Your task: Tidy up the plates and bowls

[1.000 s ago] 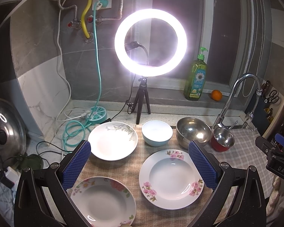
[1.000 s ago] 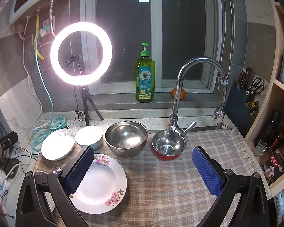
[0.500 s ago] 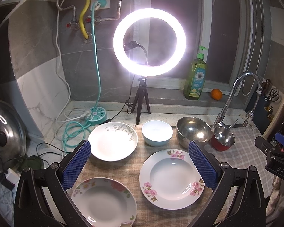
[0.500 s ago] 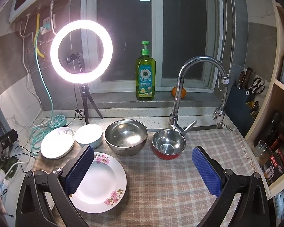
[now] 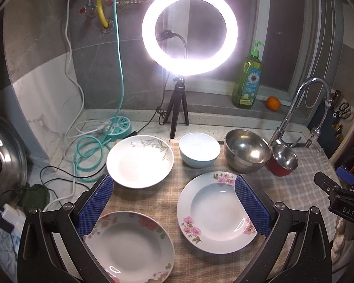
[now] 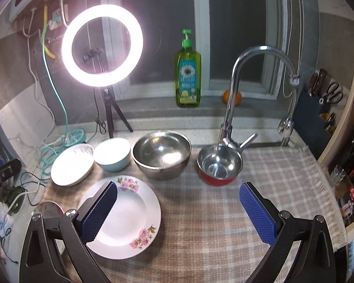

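Left wrist view: left gripper (image 5: 174, 202), blue pads wide apart, holding nothing, hovers over a checked cloth (image 5: 292, 188).
- Pink-flowered plate (image 5: 216, 212), lower centre-right.
- Second floral plate (image 5: 128, 247), lower left.
- Green-sprig plate (image 5: 140, 161), centre.
- Pale blue bowl (image 5: 199, 149), just right of it.
- Steel bowl (image 5: 246, 150), touching a red-sided small bowl (image 5: 283, 159).
- Ring light (image 5: 189, 31), upper centre.

Right wrist view: right gripper (image 6: 178, 212), pads equally spread and empty. Pink-flowered plate (image 6: 127, 217) lower left, steel bowl (image 6: 161, 153) centre, faucet (image 6: 233, 94) behind, soap bottle (image 6: 187, 75) on the sill.
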Available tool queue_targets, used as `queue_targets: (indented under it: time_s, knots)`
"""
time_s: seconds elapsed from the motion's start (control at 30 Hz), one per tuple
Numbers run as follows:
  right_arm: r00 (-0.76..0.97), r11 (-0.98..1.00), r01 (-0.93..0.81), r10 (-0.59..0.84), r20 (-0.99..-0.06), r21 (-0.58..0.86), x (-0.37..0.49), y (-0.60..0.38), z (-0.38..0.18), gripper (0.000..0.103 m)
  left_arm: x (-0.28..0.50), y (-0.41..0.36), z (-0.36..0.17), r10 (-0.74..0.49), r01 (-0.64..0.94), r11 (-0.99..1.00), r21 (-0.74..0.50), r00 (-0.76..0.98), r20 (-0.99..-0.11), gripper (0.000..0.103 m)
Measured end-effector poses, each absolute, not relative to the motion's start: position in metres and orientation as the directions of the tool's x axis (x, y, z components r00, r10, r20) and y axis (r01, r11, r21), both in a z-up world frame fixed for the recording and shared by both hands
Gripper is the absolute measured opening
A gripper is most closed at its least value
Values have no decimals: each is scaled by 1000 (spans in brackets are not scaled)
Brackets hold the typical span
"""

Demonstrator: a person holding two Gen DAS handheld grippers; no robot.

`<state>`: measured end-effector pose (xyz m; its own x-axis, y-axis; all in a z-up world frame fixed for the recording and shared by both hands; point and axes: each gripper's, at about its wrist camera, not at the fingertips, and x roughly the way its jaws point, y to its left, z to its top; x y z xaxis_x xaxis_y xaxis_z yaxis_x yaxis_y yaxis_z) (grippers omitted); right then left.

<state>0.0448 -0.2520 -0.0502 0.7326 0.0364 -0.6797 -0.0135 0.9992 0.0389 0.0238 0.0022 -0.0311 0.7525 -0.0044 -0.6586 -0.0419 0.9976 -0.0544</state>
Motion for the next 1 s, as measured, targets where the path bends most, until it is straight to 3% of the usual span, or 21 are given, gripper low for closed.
queue_targets:
  time_s: [0.5, 0.67, 0.93, 1.0]
  knots:
    - [647, 992, -8, 98, -756, 122, 67, -267, -105, 102, 51, 10, -76, -40, 1, 999, -51, 638, -769, 96]
    - [611, 987, -17, 136, -780, 159, 74, -270, -124, 99, 65, 11, -97, -103, 29, 994, -105, 567, -817, 80]
    - [521, 967, -55, 240, -819, 249, 91, -267, -155, 71, 86, 6, -130, -190, 80, 982, -172, 449, -873, 48]
    - [500, 960, -57, 266, -824, 275, 96, -267, -161, 66, 92, 5, -137, -199, 85, 980, -180, 421, -885, 45]
